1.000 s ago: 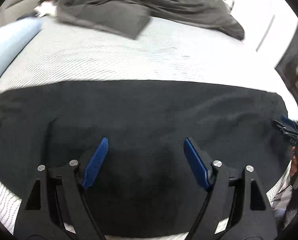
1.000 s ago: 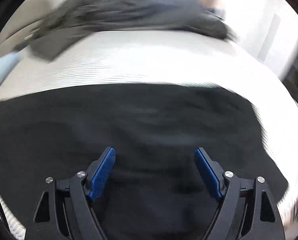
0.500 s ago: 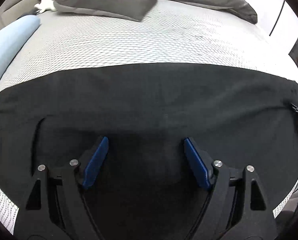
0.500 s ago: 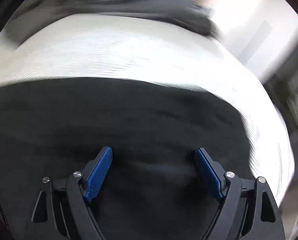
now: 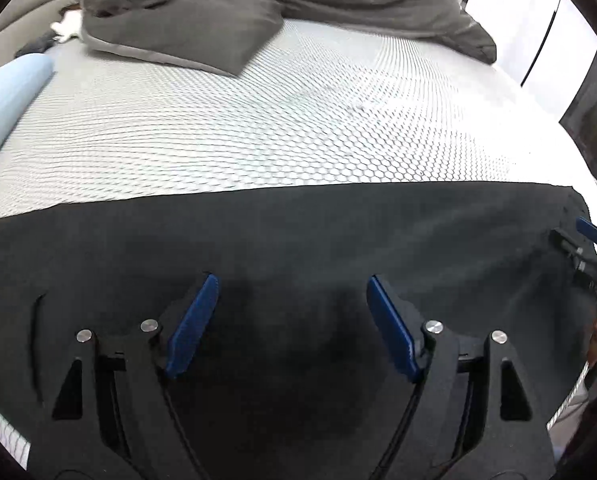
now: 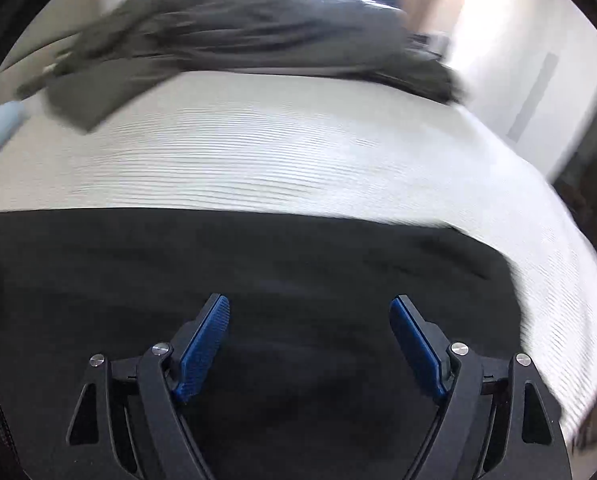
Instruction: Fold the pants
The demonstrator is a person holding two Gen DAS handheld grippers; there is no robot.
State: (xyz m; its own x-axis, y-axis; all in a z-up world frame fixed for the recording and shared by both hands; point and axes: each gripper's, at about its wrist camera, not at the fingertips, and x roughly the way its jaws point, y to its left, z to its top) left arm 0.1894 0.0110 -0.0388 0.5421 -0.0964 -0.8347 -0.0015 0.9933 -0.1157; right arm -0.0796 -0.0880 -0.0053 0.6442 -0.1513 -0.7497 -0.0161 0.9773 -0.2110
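The black pants (image 5: 298, 240) lie spread flat across the lower half of both views, on the near part of the bed (image 5: 258, 132), whose white mesh-patterned cover fills the middle of the frame. Their far edge runs straight from left to right, and the cloth looks smooth, so they seem laid out, perhaps already doubled leg on leg, though I cannot tell that for sure. No crosswise fold shows, so most of the folding looks left to do.

The left gripper (image 5: 292, 320) hangs over the cloth with its jaws wide and nothing between them. The right gripper (image 6: 309, 342) is likewise wide and empty. A grey duvet (image 5: 298, 4) is heaped at the top of the frame.
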